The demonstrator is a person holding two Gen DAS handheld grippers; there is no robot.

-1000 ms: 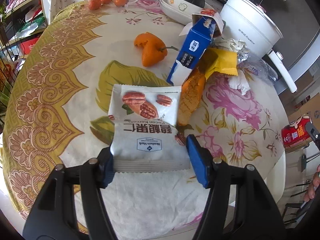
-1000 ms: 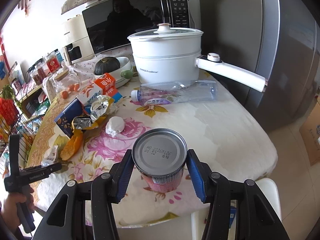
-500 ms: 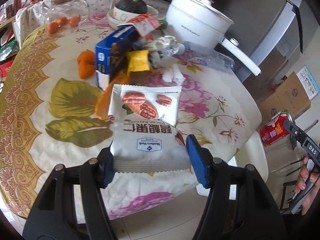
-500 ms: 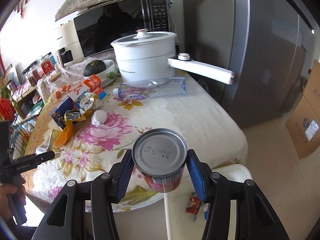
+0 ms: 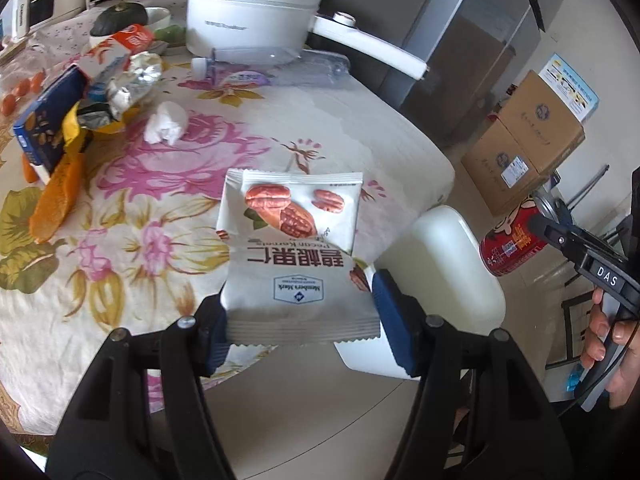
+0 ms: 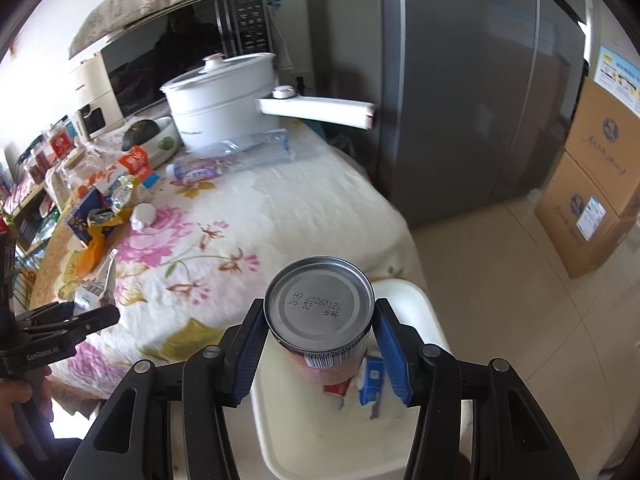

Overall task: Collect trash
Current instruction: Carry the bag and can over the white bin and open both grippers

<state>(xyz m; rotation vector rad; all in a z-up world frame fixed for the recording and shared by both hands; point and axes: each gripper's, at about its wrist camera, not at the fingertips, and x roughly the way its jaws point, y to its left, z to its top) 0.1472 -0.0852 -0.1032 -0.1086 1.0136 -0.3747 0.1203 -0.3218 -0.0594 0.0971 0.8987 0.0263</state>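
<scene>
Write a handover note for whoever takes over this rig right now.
Left gripper: shut on the nut packet, near the table edge.
Right gripper: shut on the can, over the white bin.
Done: some trash lies in the bin already.
Left: drop both, then fetch the bottle, tissue, cartons and wrappers from the table.

Grey fridge (image 6: 480, 92), tiled floor (image 6: 520, 300), stacked cartons (image 6: 600, 184).

bin mouth: white bin (image 6: 404, 300) beside the table edge, open on top, a few scraps inside
table near edge: bare tablecloth (image 5: 320, 120), easy to cross
far left: box, wrappers, tissue wad (image 5: 166, 122) piled up
back: white pot (image 5: 256, 12), long handle overhanging the table edge
</scene>
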